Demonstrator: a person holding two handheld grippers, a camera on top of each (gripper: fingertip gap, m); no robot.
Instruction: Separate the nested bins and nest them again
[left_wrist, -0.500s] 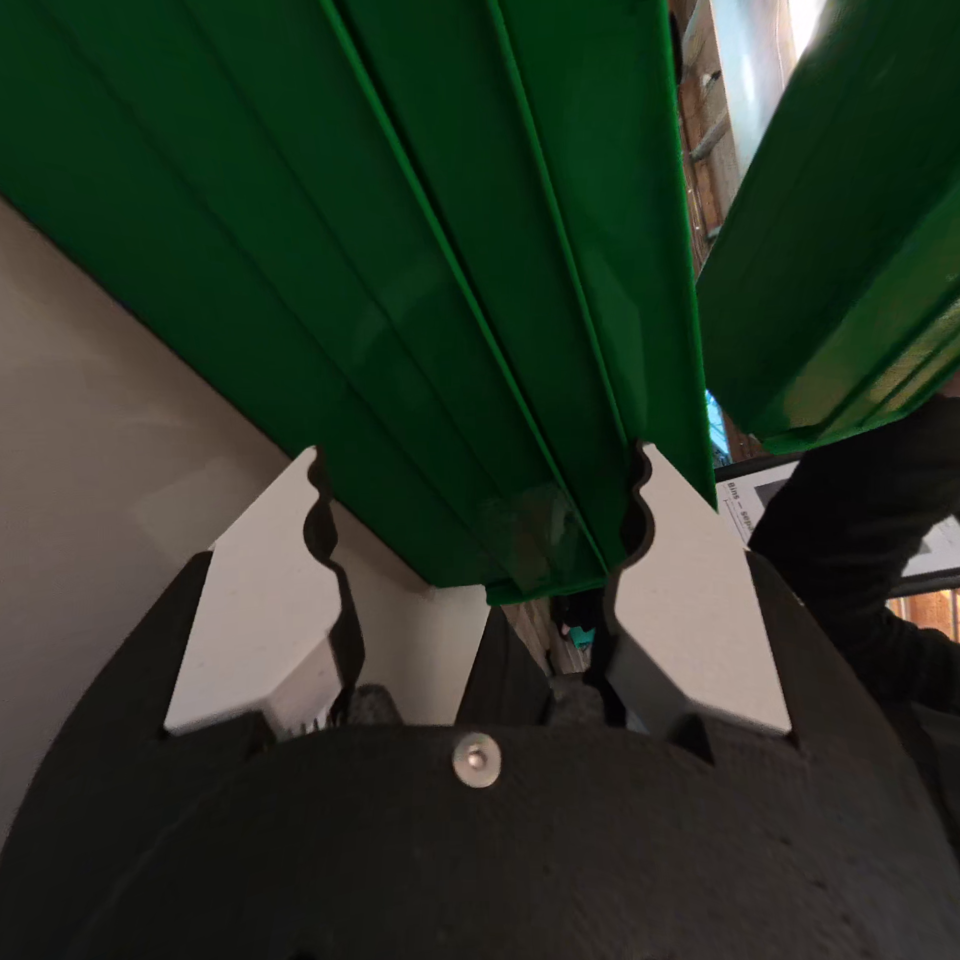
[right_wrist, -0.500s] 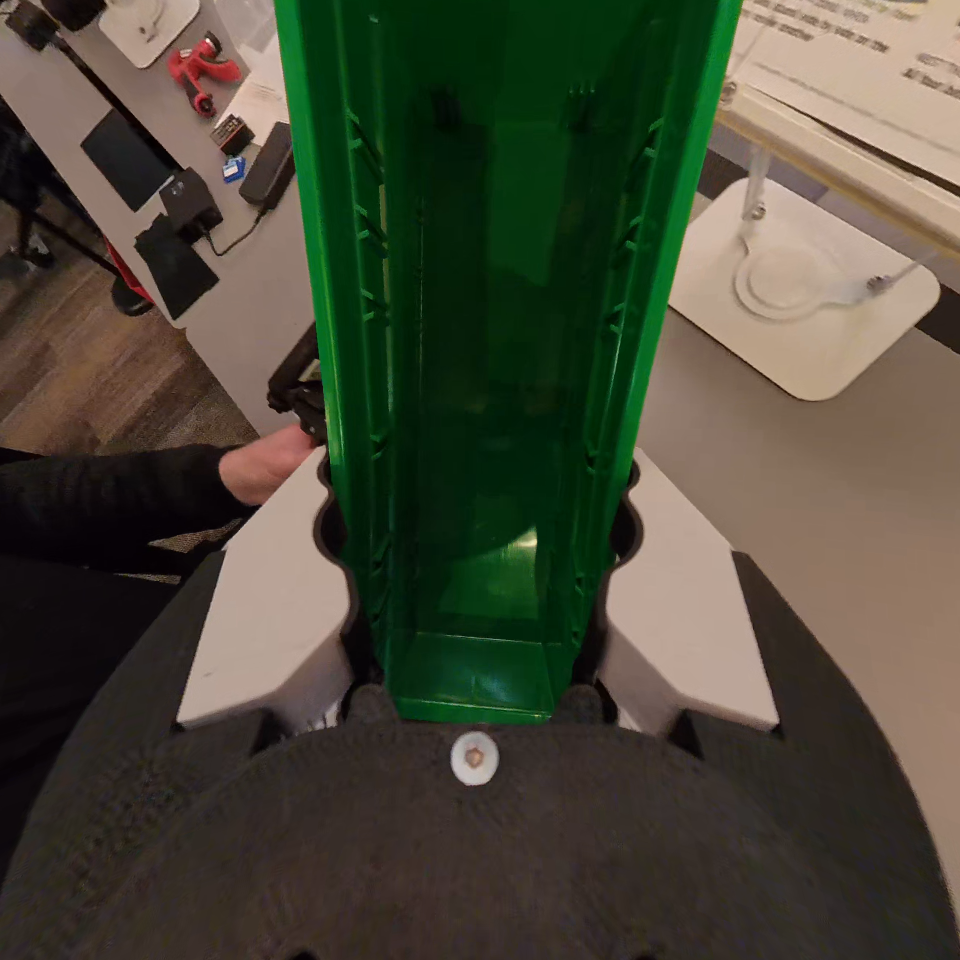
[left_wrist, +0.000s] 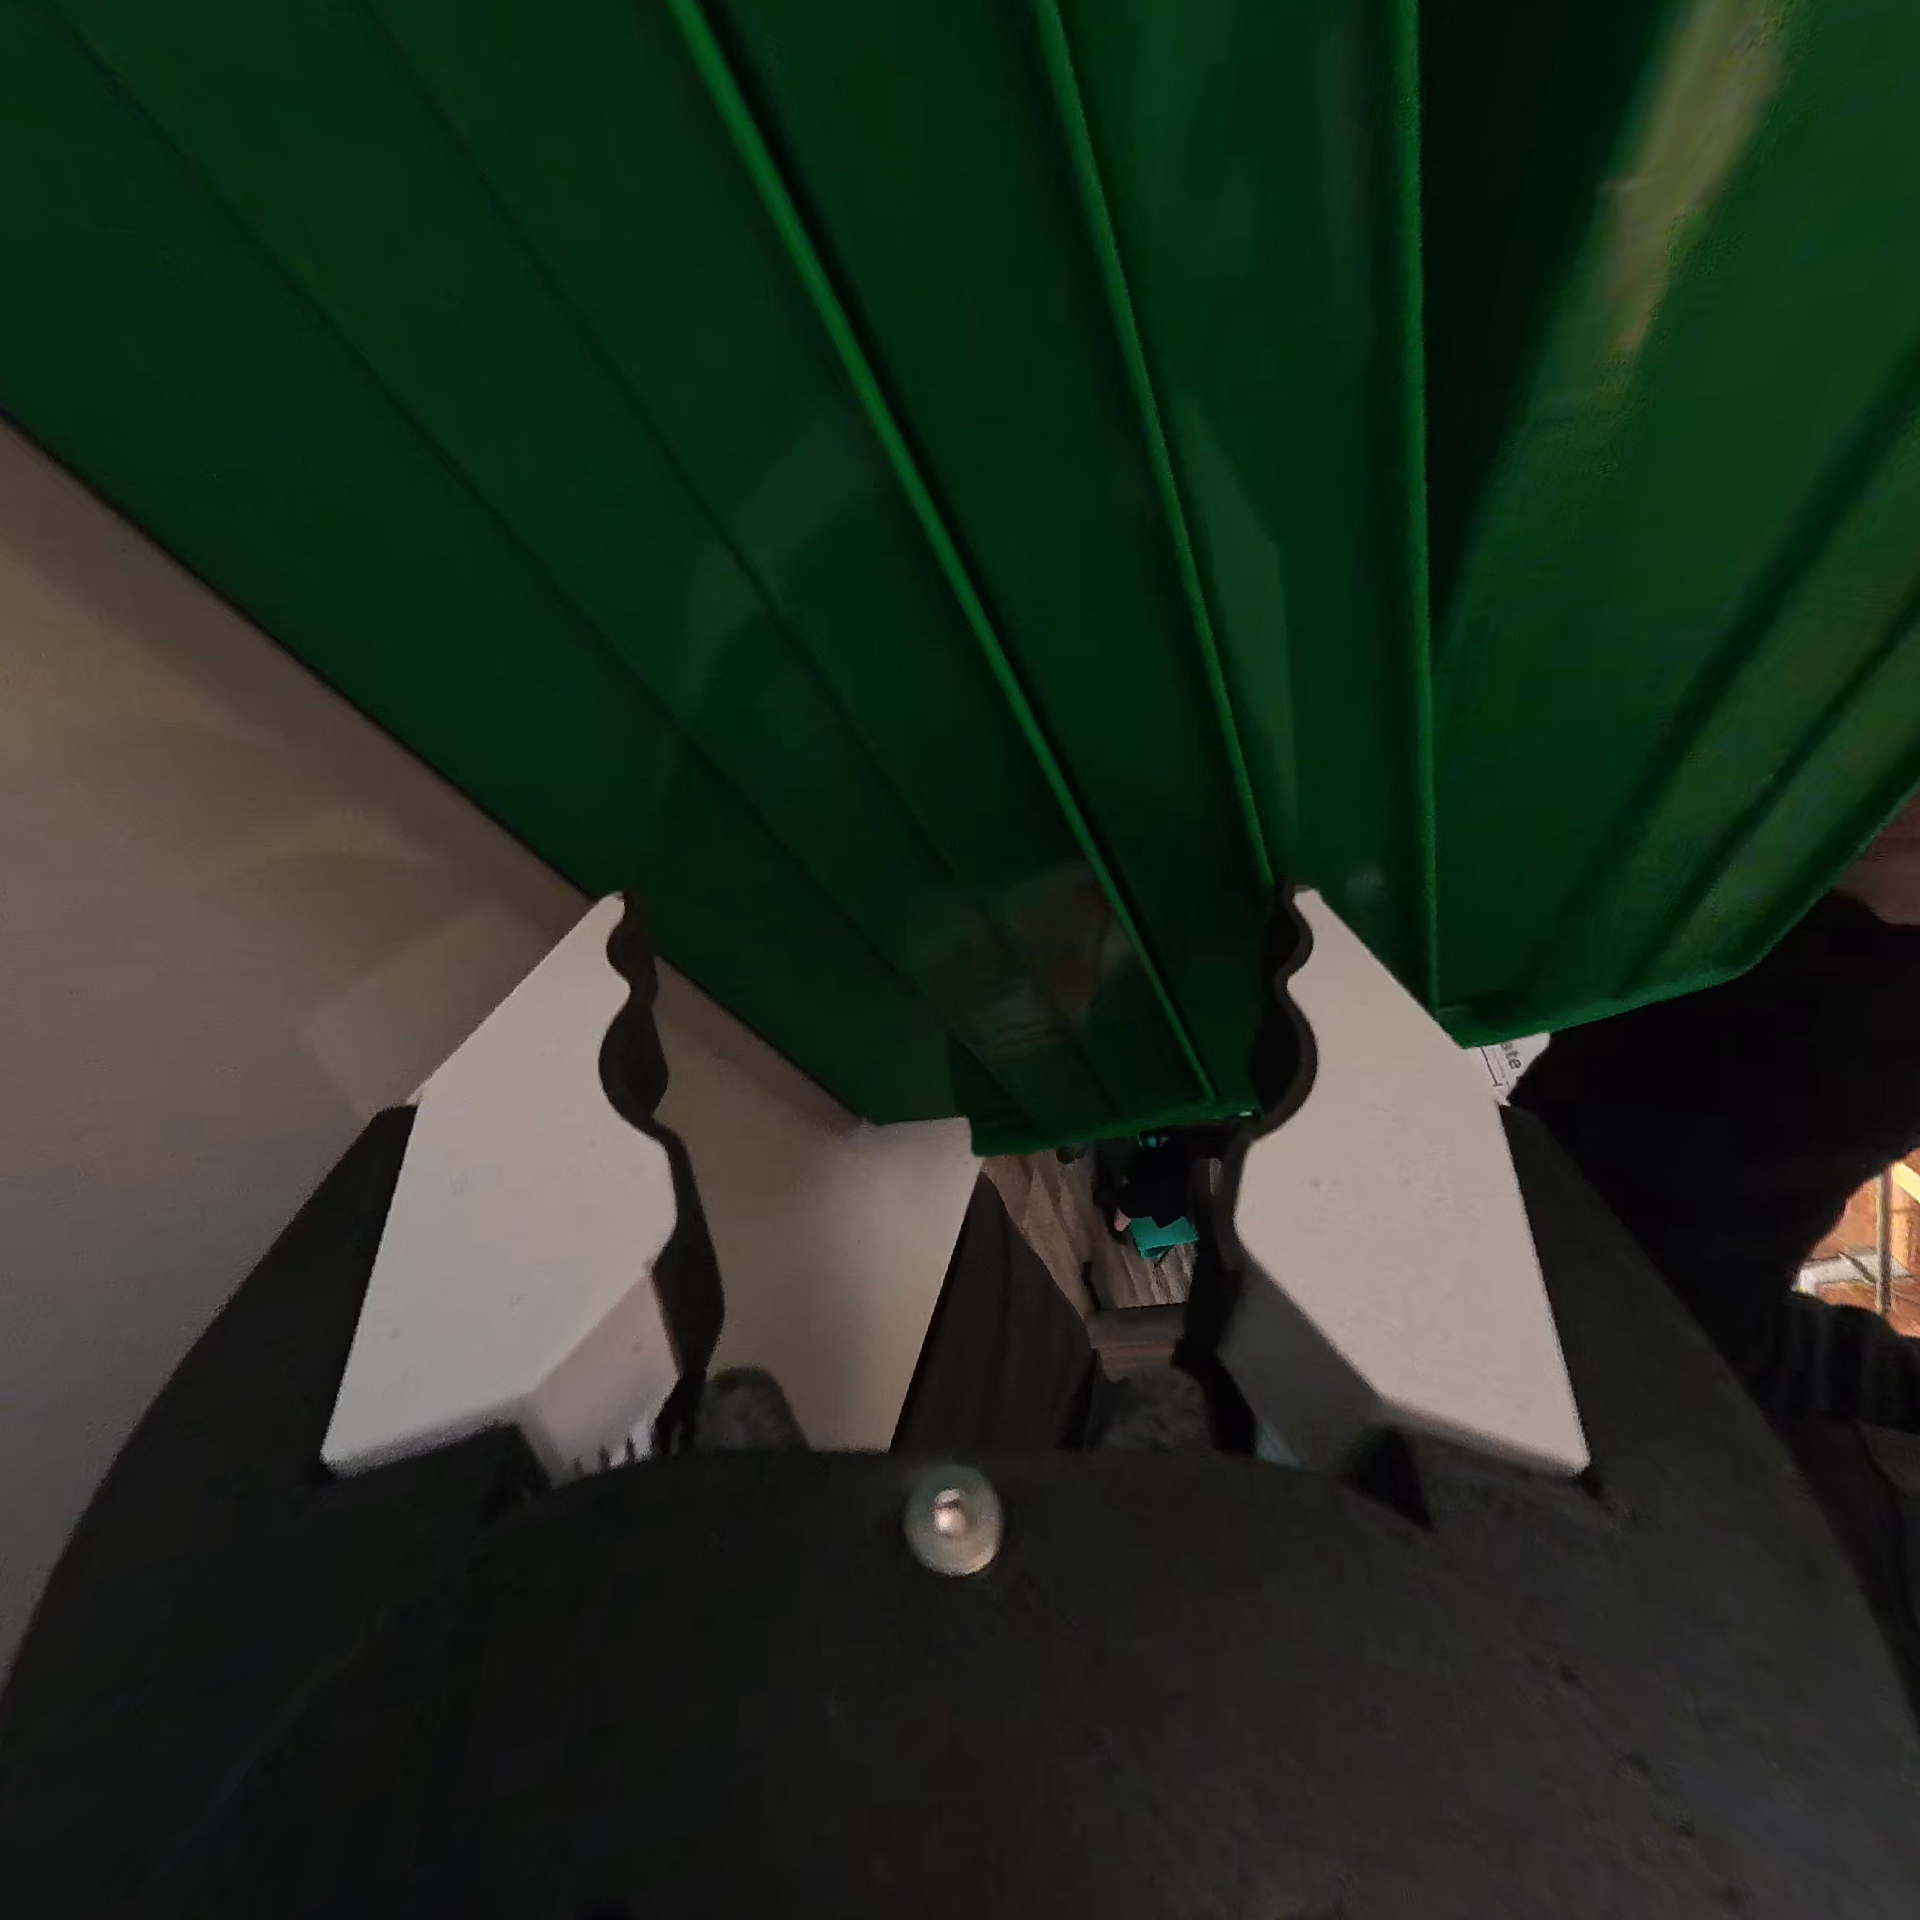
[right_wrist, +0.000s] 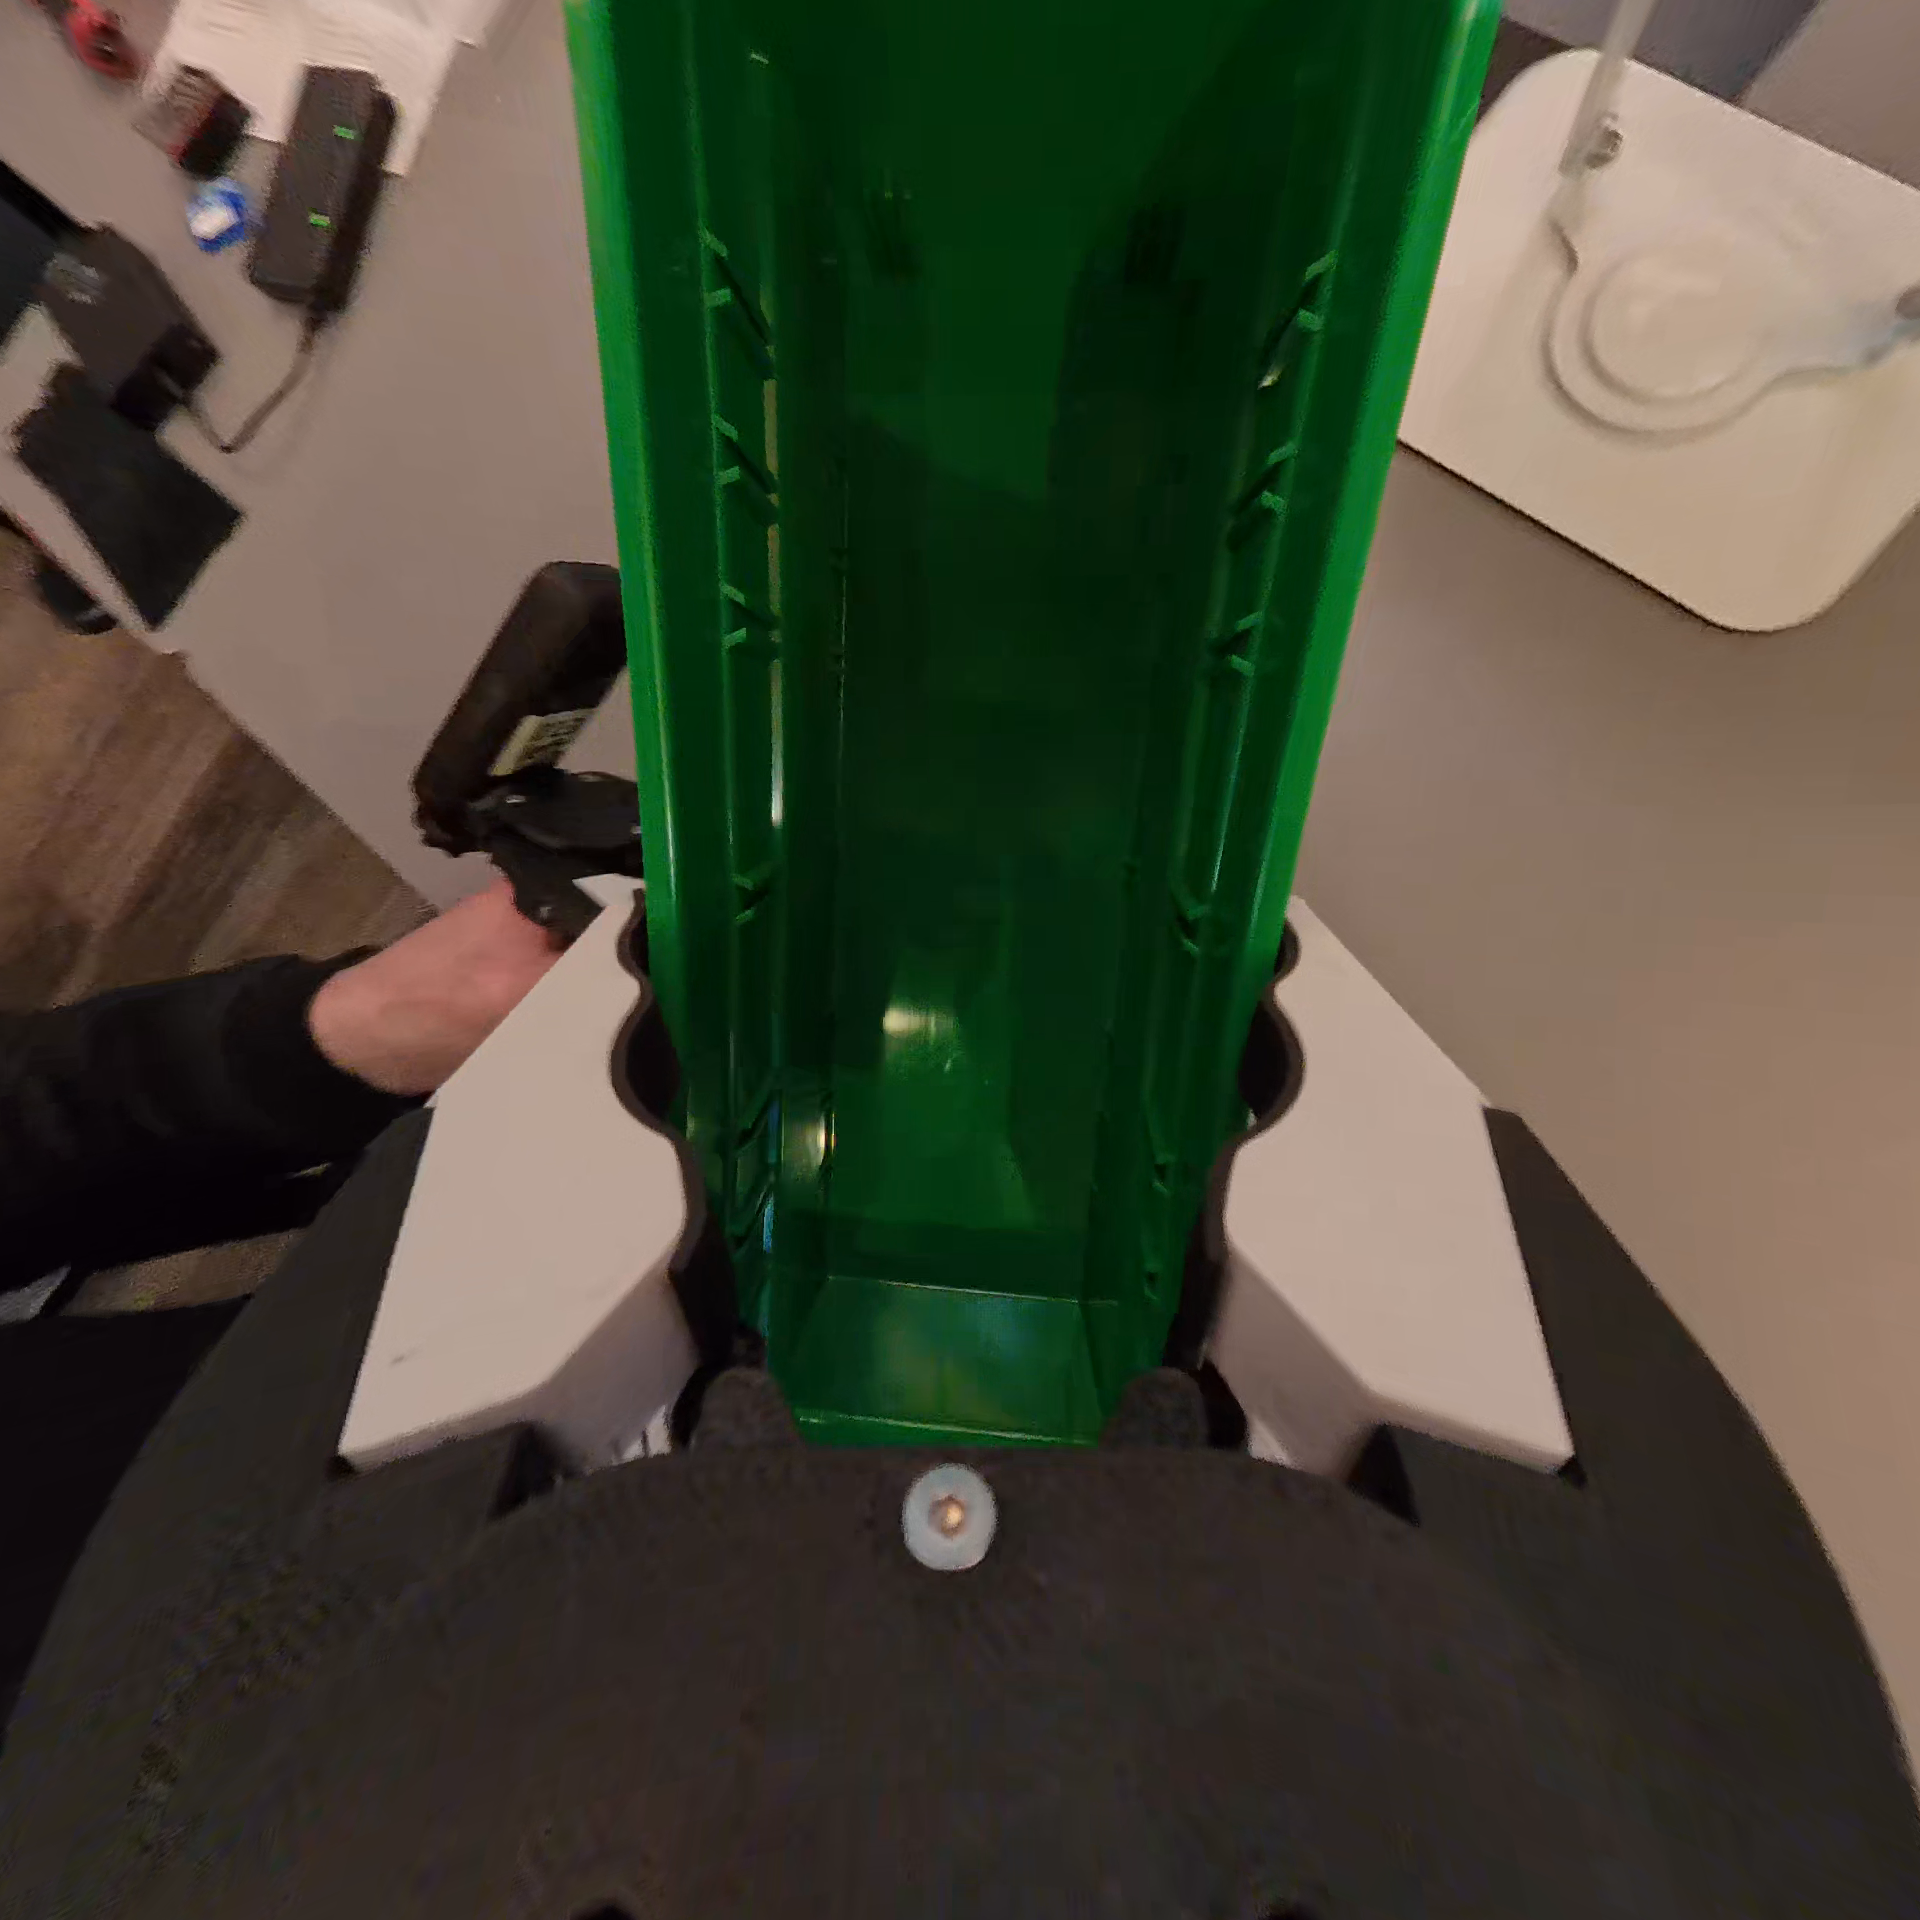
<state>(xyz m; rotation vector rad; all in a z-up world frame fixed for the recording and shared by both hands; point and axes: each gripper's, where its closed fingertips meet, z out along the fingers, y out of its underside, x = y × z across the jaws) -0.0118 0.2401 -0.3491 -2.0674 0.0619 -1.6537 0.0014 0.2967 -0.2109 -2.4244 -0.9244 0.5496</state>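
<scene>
The grey desk (right_wrist: 1558, 831) fills the background of the right wrist view, with wooden floor (right_wrist: 135, 810) showing past its left edge.

A long green bin (right_wrist: 987, 727) runs up the middle of that view, open side toward the camera, its ribbed inner walls and glossy bottom visible. The right gripper (right_wrist: 961, 1039) is clenched on its near end, one white finger pressed against each outer side wall, and the bin's end wall sits right at the gripper's base.

In the left wrist view a second green bin (left_wrist: 727, 468) covers most of the frame, seen from its smooth outer side, with raised ridges running along it. The left gripper (left_wrist: 956, 997) stands with its fingers spread wide. The bin's corner edge lies against the right finger (left_wrist: 1382, 1195), while the left finger (left_wrist: 499, 1195) stands clear of it, so whether the bin is truly gripped cannot be told. The first bin (left_wrist: 1662, 520) shows blurred at the right of this view, just beside the second one.

A white flat base (right_wrist: 1714, 364) with a clear stand sits on the desk at the upper right. A person's dark sleeve (right_wrist: 156, 1091) and hand (right_wrist: 436, 997) reach in from the left. Black devices (right_wrist: 322, 187) and a dark pad (right_wrist: 125, 499) lie on the desk's far left.
</scene>
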